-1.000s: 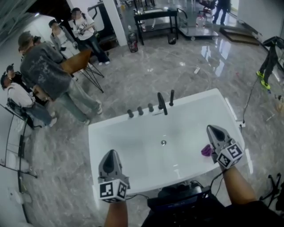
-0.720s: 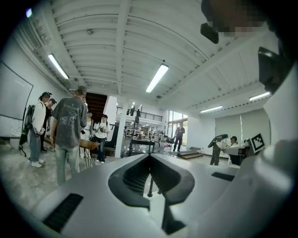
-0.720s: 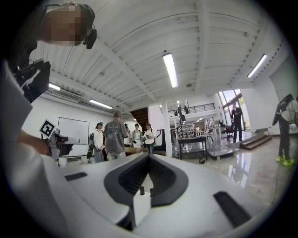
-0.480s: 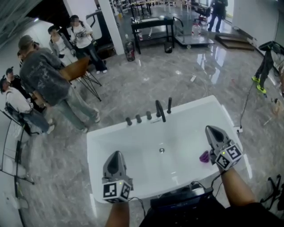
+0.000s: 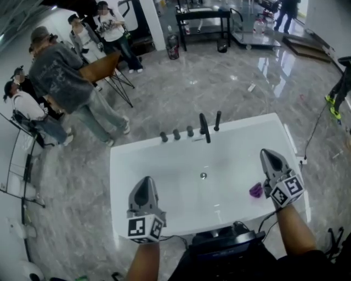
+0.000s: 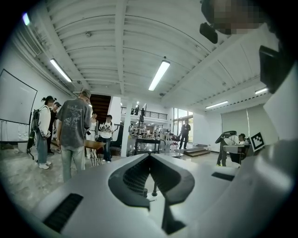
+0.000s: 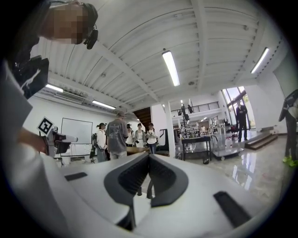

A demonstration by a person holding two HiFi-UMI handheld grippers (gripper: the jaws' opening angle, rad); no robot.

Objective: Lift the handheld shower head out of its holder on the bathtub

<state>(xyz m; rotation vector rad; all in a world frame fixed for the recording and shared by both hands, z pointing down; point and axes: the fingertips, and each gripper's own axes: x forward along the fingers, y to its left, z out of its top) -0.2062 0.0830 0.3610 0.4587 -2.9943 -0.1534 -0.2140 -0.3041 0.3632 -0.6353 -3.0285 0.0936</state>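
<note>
A white bathtub (image 5: 137,159) lies below me, with black fittings on its far rim. The slim black handheld shower head (image 5: 218,120) stands upright in its holder, just right of the curved spout (image 5: 204,127) and three knobs (image 5: 176,134). My left gripper (image 5: 143,180) hovers shut over the near rim and holds nothing. My right gripper (image 5: 267,153) is also shut and empty, over the tub's right side and well short of the shower head. Both gripper views look level across the tub, with the left gripper (image 6: 150,156) and right gripper (image 7: 149,155) tips closed.
A small purple object (image 5: 255,190) lies inside the tub near my right gripper, and the drain (image 5: 203,175) sits mid-tub. Several people stand with a wooden chair (image 5: 101,67) at the far left. A black table (image 5: 204,16) stands at the back, and a cable (image 5: 315,129) runs along the floor on the right.
My right gripper has edged a little forward along the tub's right side. The left gripper stays over the near rim. Both stay shut, and the head view has shifted slightly.
</note>
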